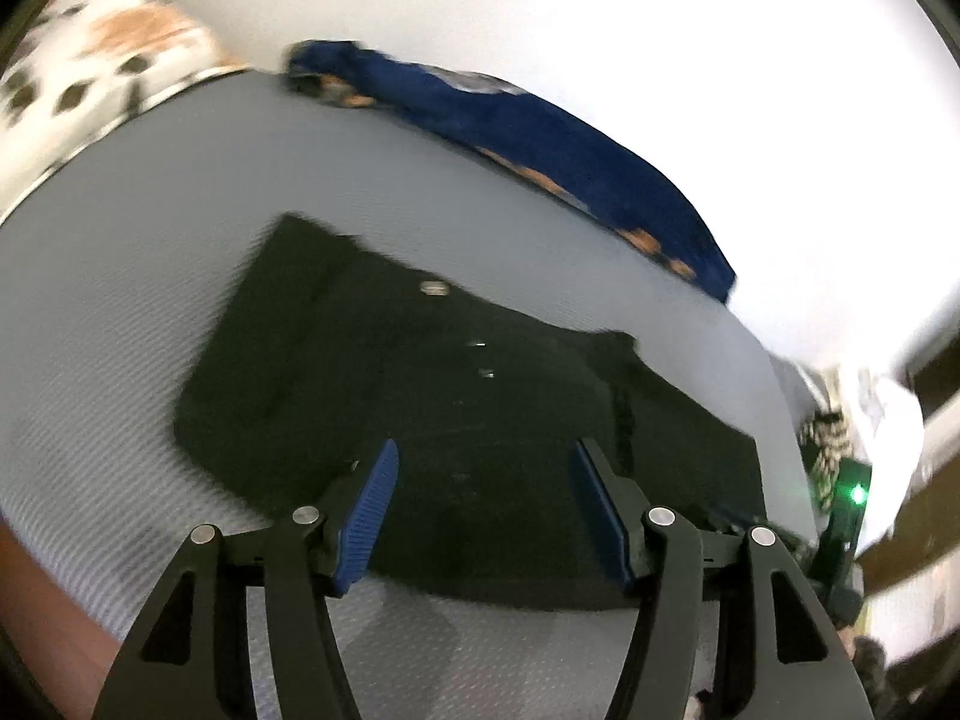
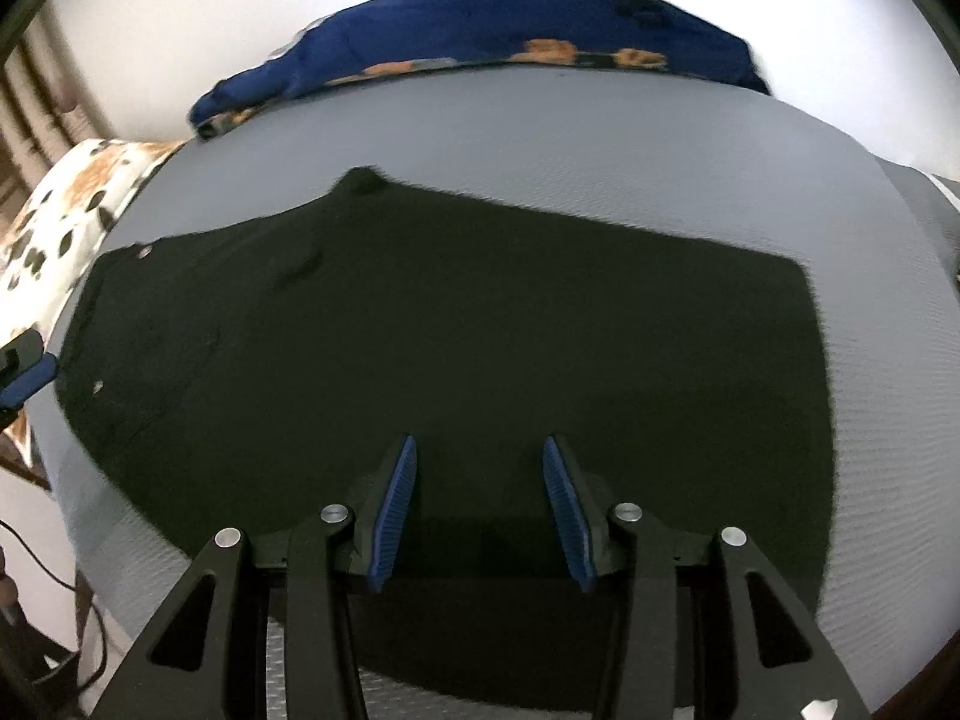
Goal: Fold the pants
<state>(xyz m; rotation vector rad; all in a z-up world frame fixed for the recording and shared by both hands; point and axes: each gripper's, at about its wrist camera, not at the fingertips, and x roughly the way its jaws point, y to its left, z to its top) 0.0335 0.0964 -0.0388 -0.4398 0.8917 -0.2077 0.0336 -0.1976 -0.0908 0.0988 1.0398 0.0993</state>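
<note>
The black pants [image 2: 444, 324] lie spread flat on the grey textured surface [image 2: 600, 138], and they fill the space ahead of and under the right gripper [image 2: 478, 450], whose blue-padded jaws stand apart with nothing between them but the dark cloth below. The left gripper [image 1: 485, 453] also has its jaws wide apart and holds nothing, with the near edge of the pants [image 1: 420, 396] lying just under its tips. Beyond the pants, well ahead of both pairs of jaws, a dark blue cloth with orange patches [image 2: 480, 30] lies along the far edge, and a white spotted pillow [image 1: 90, 60] sits to the left.
</note>
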